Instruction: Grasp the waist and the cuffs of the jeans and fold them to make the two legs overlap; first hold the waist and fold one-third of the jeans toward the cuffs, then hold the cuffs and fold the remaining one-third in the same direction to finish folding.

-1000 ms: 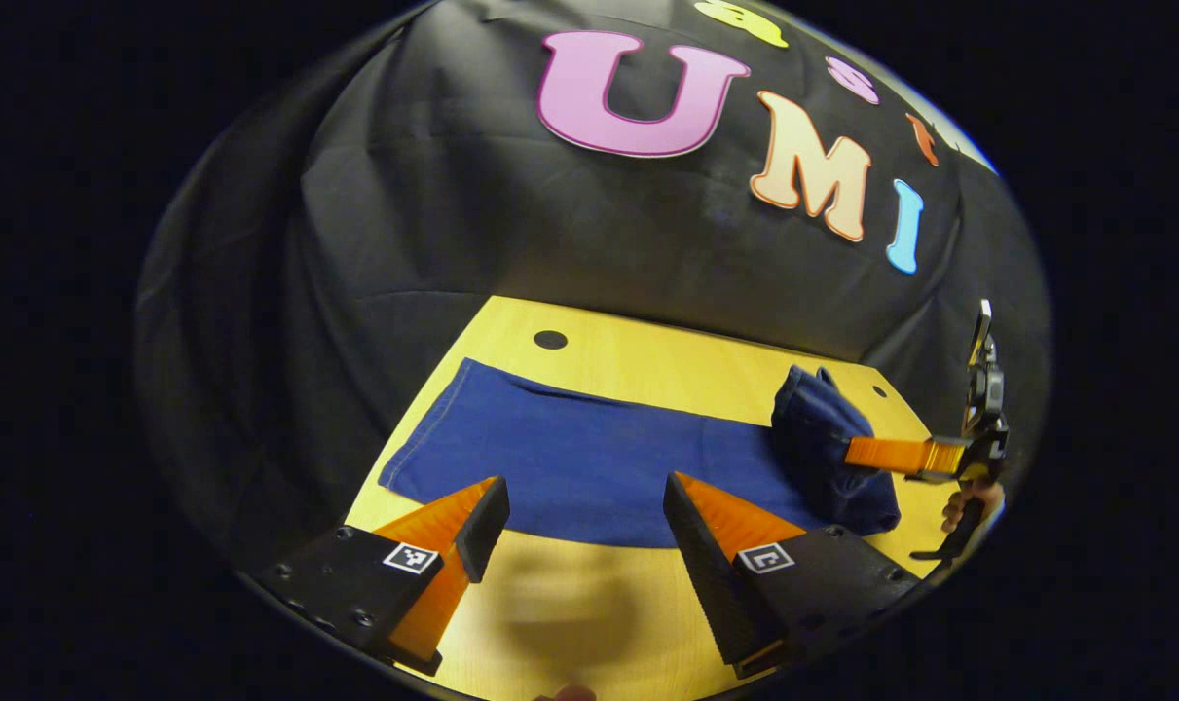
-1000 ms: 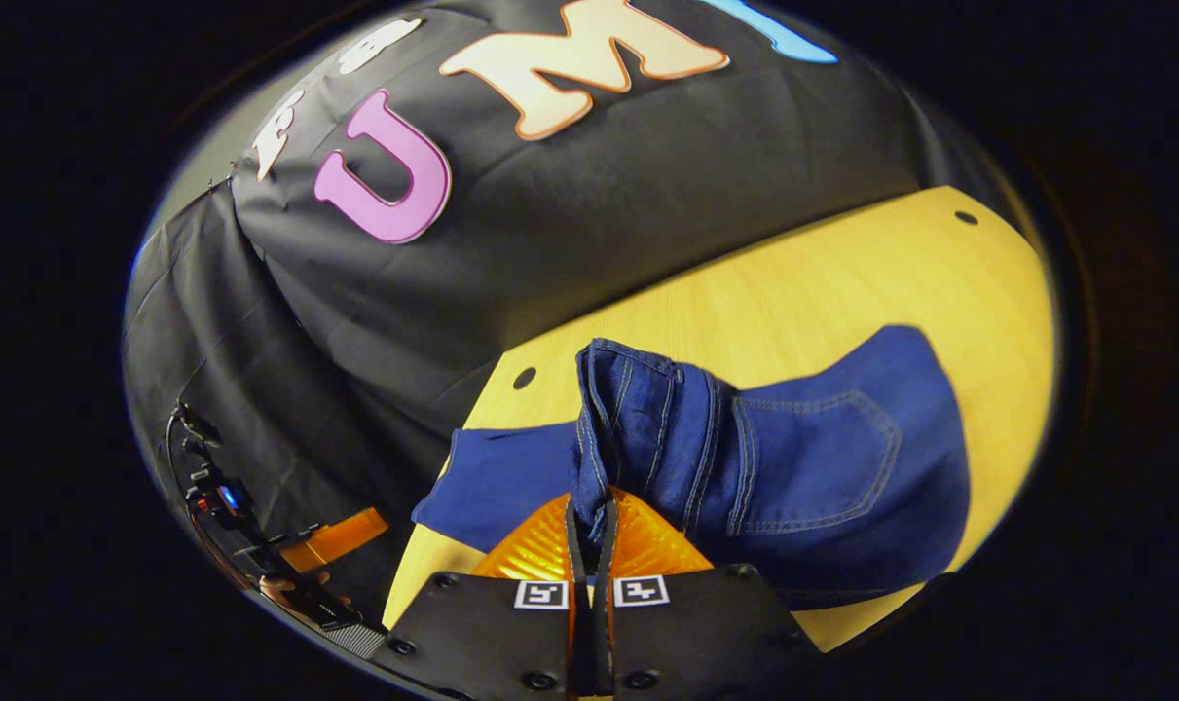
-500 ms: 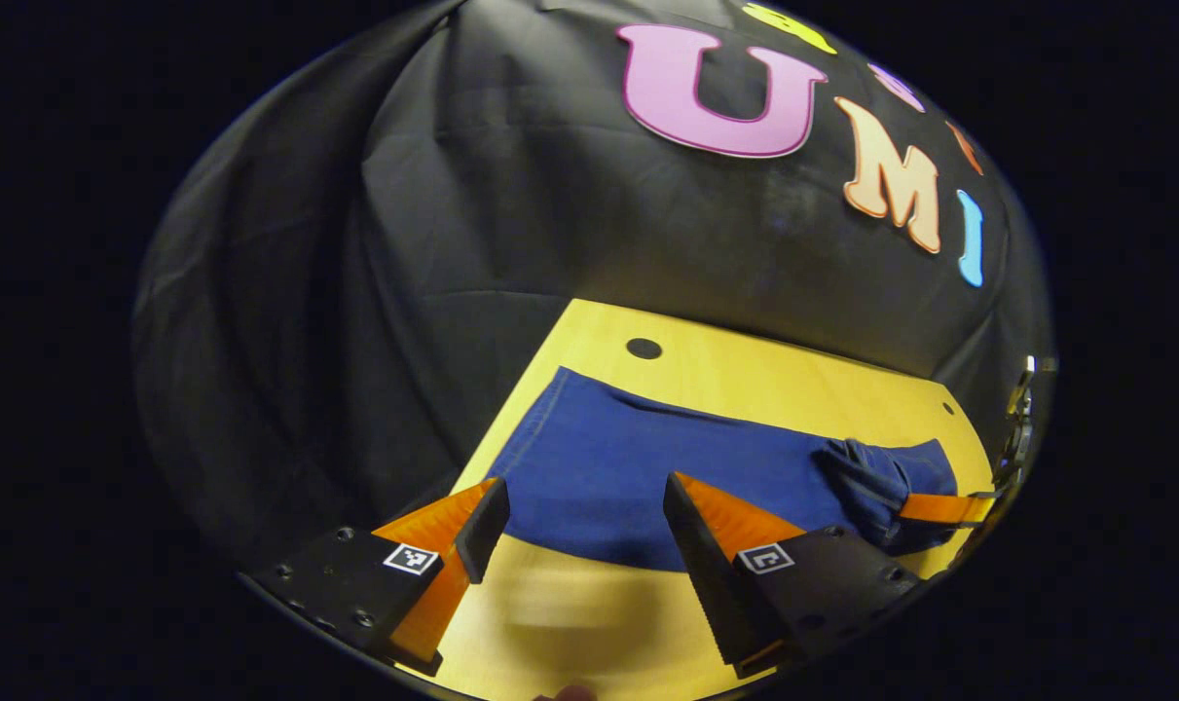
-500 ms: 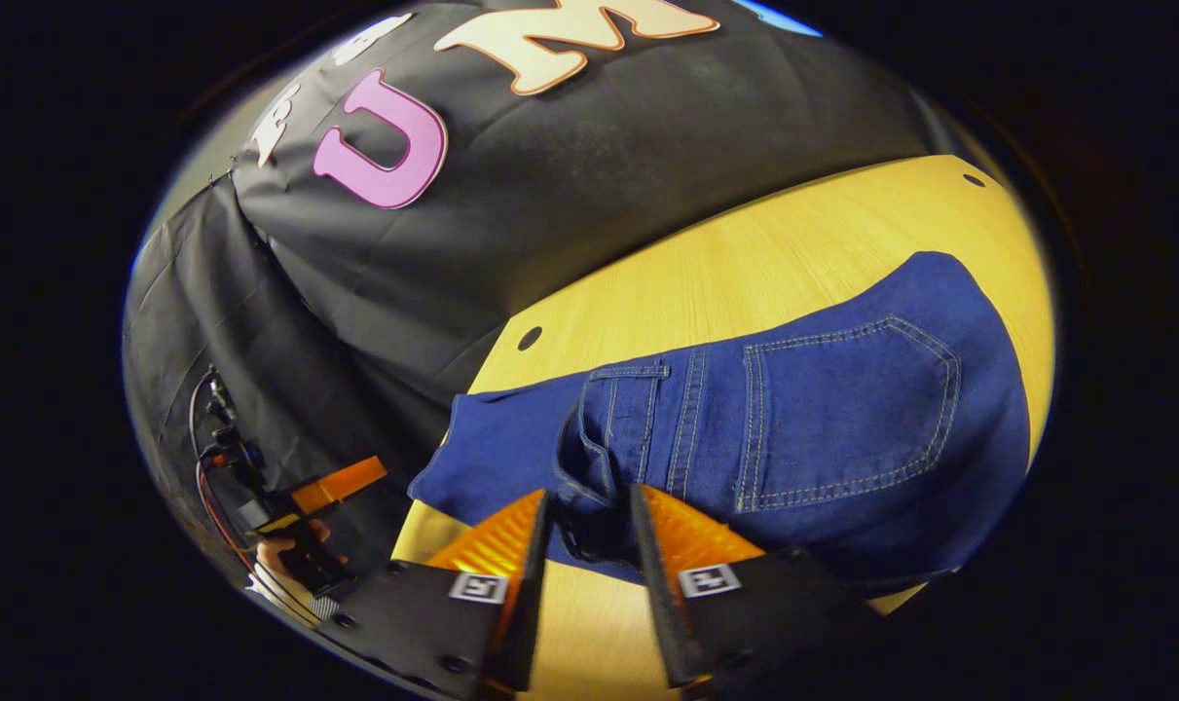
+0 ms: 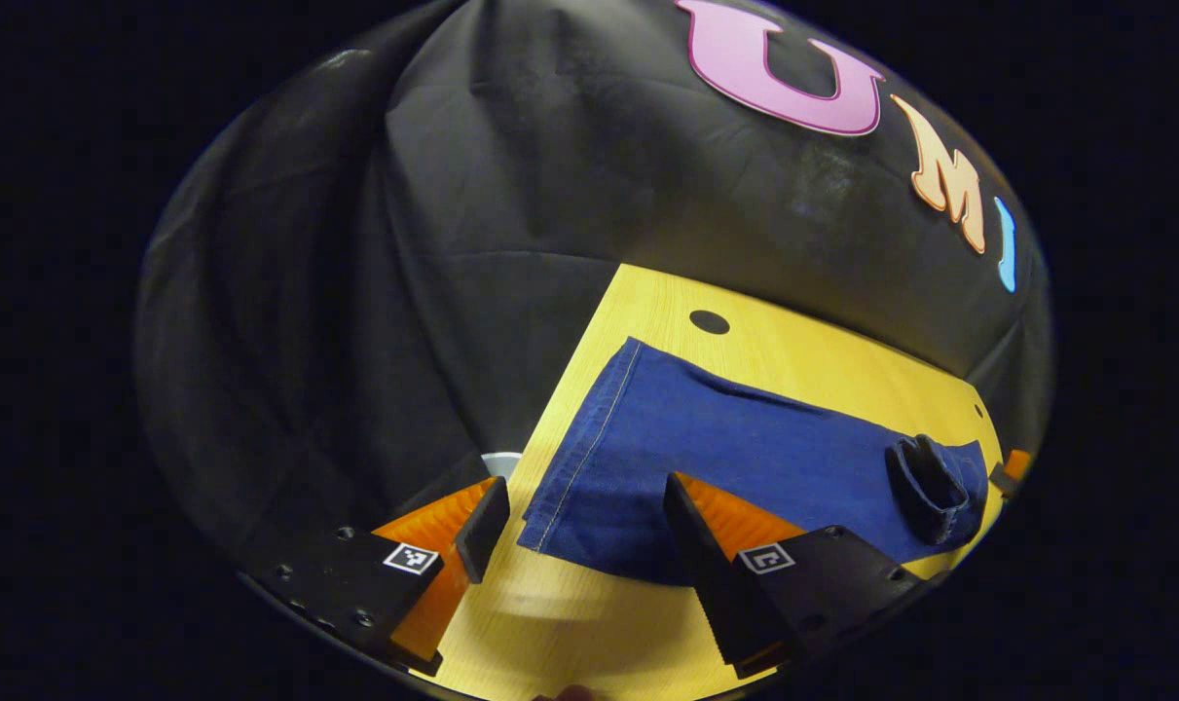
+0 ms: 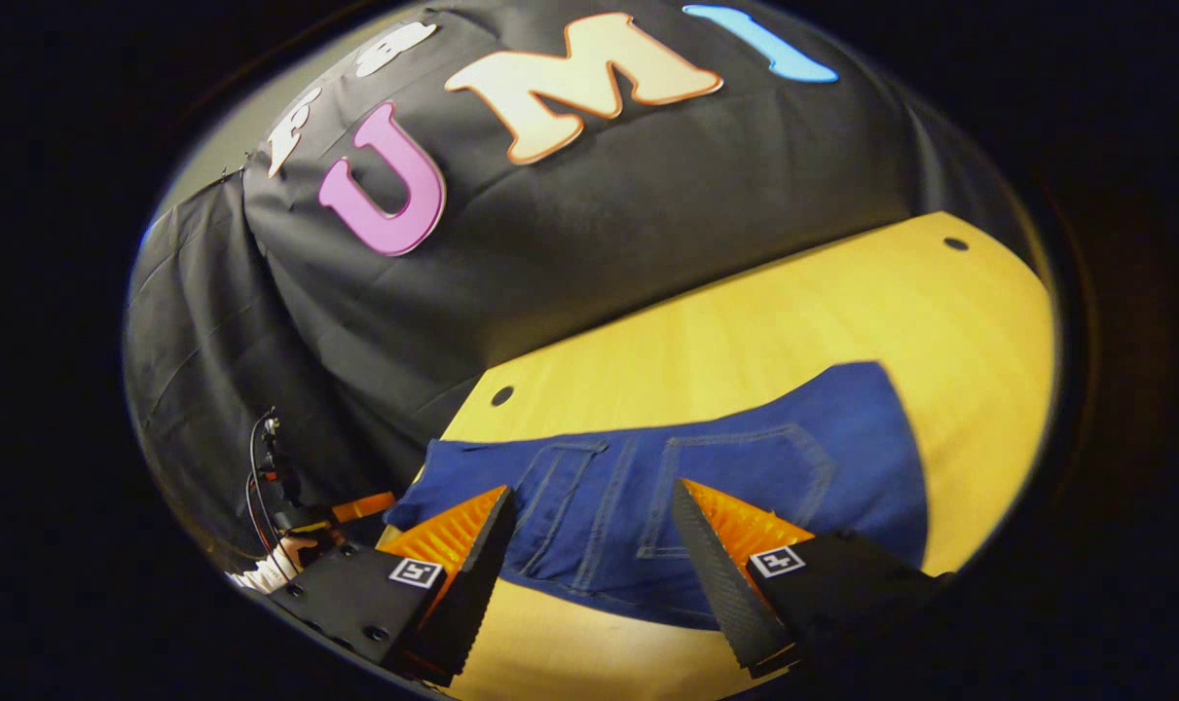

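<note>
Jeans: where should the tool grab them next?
Likely the cuff end of the jeans, coming in low from the table's near edge. It lies flat with its corner beside the open left tool, easy to pinch.

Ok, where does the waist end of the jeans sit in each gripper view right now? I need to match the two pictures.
Left gripper view: the waist end of the jeans lies far right, bunched, near the table's right edge.
Right gripper view: it lies low in the middle, pocket stitching up, just beyond the open right gripper.
Shared landmark: the dark round hole in the table by the cuff end.
</note>
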Action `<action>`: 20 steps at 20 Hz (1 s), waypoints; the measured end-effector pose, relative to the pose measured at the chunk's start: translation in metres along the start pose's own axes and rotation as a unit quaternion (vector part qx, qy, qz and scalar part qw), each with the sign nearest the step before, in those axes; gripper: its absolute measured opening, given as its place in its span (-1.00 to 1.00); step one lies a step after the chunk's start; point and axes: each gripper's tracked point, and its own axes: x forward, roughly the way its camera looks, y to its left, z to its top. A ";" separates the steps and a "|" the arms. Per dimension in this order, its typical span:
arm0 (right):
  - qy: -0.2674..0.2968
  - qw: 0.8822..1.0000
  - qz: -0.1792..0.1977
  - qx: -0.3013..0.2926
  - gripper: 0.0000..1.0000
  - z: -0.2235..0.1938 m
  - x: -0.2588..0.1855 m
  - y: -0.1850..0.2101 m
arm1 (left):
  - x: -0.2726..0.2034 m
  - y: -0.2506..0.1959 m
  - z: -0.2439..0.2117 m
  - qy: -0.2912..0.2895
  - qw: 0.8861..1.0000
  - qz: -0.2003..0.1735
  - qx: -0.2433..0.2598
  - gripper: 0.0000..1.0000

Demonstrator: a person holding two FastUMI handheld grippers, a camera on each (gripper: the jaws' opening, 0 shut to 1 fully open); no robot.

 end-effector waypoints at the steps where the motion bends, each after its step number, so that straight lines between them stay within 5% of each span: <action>1: -0.010 1.000 -0.013 -0.008 0.97 0.010 -0.008 -0.011 | 0.003 0.003 -0.002 0.004 1.000 -0.001 0.002 0.92; 2: -0.021 0.999 -0.029 -0.016 0.86 0.018 -0.017 -0.022 | 0.005 0.004 -0.006 0.009 1.000 -0.001 0.004 0.92; 10: -0.072 0.989 -0.124 -0.033 0.96 0.058 -0.085 -0.088 | 0.017 -0.003 -0.018 0.033 0.999 -0.003 0.018 0.93; 20: -0.049 0.987 -0.151 -0.026 0.97 0.034 -0.126 -0.100 | 0.022 0.002 -0.028 0.052 0.997 0.006 0.050 0.86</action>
